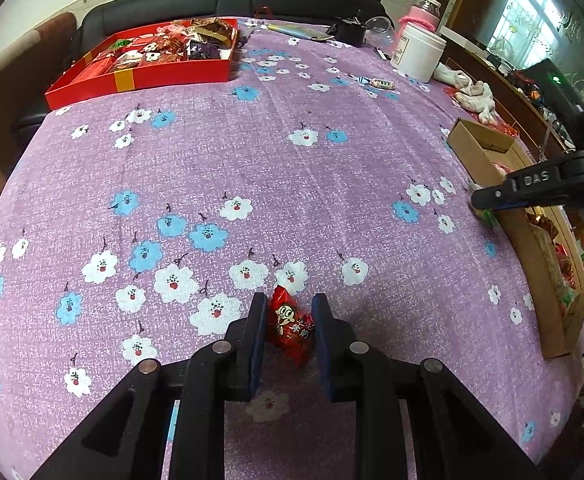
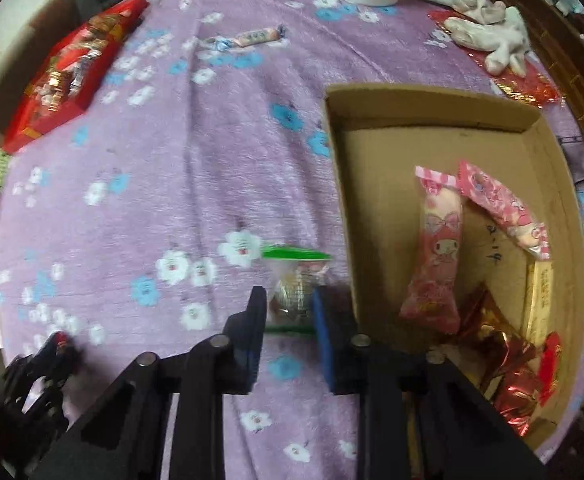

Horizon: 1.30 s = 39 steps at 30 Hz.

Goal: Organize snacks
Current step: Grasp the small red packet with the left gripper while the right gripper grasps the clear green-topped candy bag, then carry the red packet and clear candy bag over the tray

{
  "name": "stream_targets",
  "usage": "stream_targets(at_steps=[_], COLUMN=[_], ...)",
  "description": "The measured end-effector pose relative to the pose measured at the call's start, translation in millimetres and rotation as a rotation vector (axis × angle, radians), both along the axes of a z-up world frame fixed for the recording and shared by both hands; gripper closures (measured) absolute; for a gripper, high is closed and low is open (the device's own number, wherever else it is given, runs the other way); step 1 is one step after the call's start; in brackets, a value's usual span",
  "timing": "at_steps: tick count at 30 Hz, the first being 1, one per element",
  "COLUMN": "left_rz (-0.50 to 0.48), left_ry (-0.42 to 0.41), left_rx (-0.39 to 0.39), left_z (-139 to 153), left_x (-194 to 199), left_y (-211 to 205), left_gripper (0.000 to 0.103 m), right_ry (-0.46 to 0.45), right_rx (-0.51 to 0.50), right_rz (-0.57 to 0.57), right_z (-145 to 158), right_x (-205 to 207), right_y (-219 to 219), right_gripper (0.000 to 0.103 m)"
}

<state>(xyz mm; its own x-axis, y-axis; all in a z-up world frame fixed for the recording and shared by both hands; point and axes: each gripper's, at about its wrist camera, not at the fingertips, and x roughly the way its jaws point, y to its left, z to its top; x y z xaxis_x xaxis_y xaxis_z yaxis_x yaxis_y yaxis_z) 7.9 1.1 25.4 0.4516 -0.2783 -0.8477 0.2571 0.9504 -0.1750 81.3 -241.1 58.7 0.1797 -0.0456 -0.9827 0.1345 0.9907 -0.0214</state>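
- Cardboard made up the shallow brown box (image 2: pixel 547 152) by my right claw (image 2: pixel 290 300); inside lay two pink cartoon snack packs (image 2: pixel 435 248), one leaning across the other's top, a pale yellow packet against the right wall, and crinkly red and gold foil wrappers (image 2: pixel 507 364) in the near corner.
- At the far left corner of the surface (image 1: pixel 292 184), which was covered in purple cloth with white and blue flowers, sat a flat red gift box (image 1: pixel 140 68), heaped with mixed wrapped sweets I could not tell apart.
- A white tub (image 1: pixel 417 50) and a pink-wrapped jar behind it stood at the far right; their contents were hidden.
- My left claw (image 1: pixel 290 324) was closed on a red candy packet (image 1: pixel 290 326) with a cartoon face, held low over the cloth near me. Its long axis ran away from me, one twisted end pointing toward the far side, the near end slanting slightly right.
- My right claw was clamped on a clear packet with green edges (image 2: pixel 295 288), just left of the cardboard box's wall. Its green seams ran crosswise between my pads; blur kept me from reading what was inside.
- From the left view, the cardboard box was cut off at the picture's edge and partly hidden by my right claw and hand.
- Two small wrapped candies (image 2: pixel 248 38) lay loose on the cloth far off, lengthwise side to side.
- White gloves (image 2: pixel 487 36) rested on a red packet beyond the cardboard box.
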Motion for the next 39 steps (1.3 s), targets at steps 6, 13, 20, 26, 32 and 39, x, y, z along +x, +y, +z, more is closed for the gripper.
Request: stream_targets(at_steps=[6, 13, 20, 26, 32, 39], left_rz=[0.007, 0.006, 0.021, -0.008, -0.052, -0.129], left_ry=[-0.007, -0.004, 0.022, 0.007, -0.005, -0.039], left_rx=[-0.037, -0.074, -0.102, -0.073, -0.060, -0.047], left_z=[0.8, 2.9, 3.5, 12.9, 22.2, 39.4], left_x=[-6.3, -21.4, -35.8, -45.1, -53.1, -66.1], left_y=[6.3, 14.1, 15.8, -2.4, -30.9, -78.2], left_gripper=[0.082, 0.082, 0.082, 0.082, 0.082, 0.082], right_ry=[-0.019, -0.036, -0.041, -0.041, -0.071, -0.111], right_rx=[-0.005, 0.193, 0.289, 0.324, 0.341, 0.357], right_rz=[0.045, 0.193, 0.197, 0.169, 0.146, 0.115], right_z=[1.2, 11.6, 12.9, 15.0, 25.5, 38.9], right_x=[-9.8, -57.1, -84.2, -104.2, -119.1, -134.0], right_y=[13.2, 48.5, 59.2, 43.0, 22.4, -11.1], right_gripper=[0.084, 0.084, 0.084, 0.084, 0.084, 0.084])
